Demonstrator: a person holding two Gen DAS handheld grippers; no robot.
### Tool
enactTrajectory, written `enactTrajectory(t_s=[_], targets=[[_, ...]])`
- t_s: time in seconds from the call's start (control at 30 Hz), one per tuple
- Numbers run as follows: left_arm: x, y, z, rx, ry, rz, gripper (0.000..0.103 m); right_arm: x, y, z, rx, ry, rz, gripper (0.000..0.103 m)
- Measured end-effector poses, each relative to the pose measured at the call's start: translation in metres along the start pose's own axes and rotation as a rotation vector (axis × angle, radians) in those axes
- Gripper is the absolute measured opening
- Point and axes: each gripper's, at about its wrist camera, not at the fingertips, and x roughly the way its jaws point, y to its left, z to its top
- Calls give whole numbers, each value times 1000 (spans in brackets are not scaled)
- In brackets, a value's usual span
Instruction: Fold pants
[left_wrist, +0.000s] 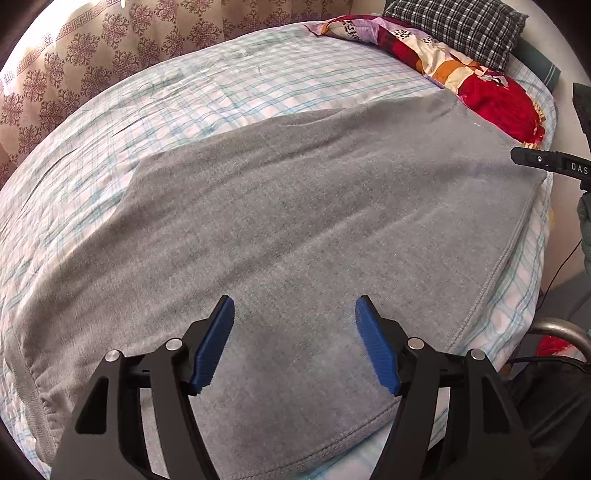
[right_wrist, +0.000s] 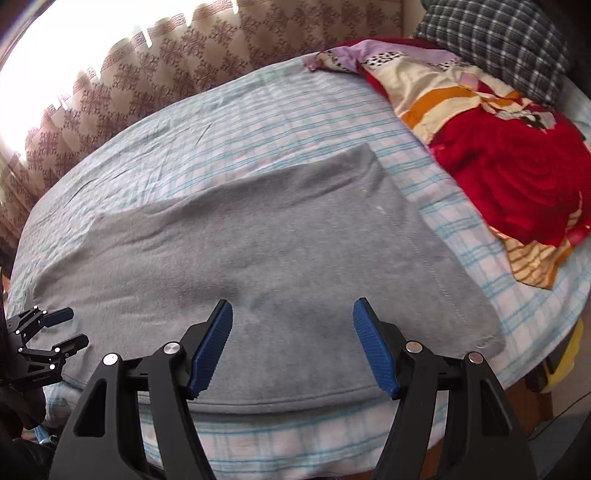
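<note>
Now both grippers agape (nothing held) over grey pants (left_wrist: 295, 206)

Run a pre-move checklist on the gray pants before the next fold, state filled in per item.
1. Left gripper open, nothing between its fingers: ok.
2. Right gripper open and empty: ok.
3. Gray pants lie flat on the checked bedsheet: ok, only shallow wrinkles.
4. Near edge of the pants within view of both grippers: ok.
5. Red blanket clear of the pants: ok in the right view; the far corner nearly meets it in the left view.
6. Waistband end fully laid out: cannot tell.
</note>
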Motion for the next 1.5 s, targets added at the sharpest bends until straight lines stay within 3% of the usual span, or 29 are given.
enactTrajectory(t_s=[0.23,0.37,0.6,0.8,0.93,1.03,1.3,1.4,1.5], targets=[[-1,-42,35,86,-28,-35,73,-19,-89,-10,218,-52,-79,68],[-2,-65,51,128,-37,-50,74,-4,-109,-18,296,-17,2,68],[1,-94,79,161,-41,-104,74,24,-106,-24,347,12,161,67],[7,-108,104,149,-39,-149,74,40,-105,-20,350,-7,207,56],[16,-110,120,112,-17,-186,74,37,-109,-18,367,-31,243,37],[23,-112,132,86,-2,-206,74,26,-97,-12,310,-69,242,30],[36,-124,164,46,23,-266,74,-10,-39,-4,5,-189,72,29],[36,-133,176,47,24,-293,74,-15,-19,-5,-64,-200,73,29],[33,-139,188,33,24,-334,82,-18,-4,-9,-116,-207,81,28]])
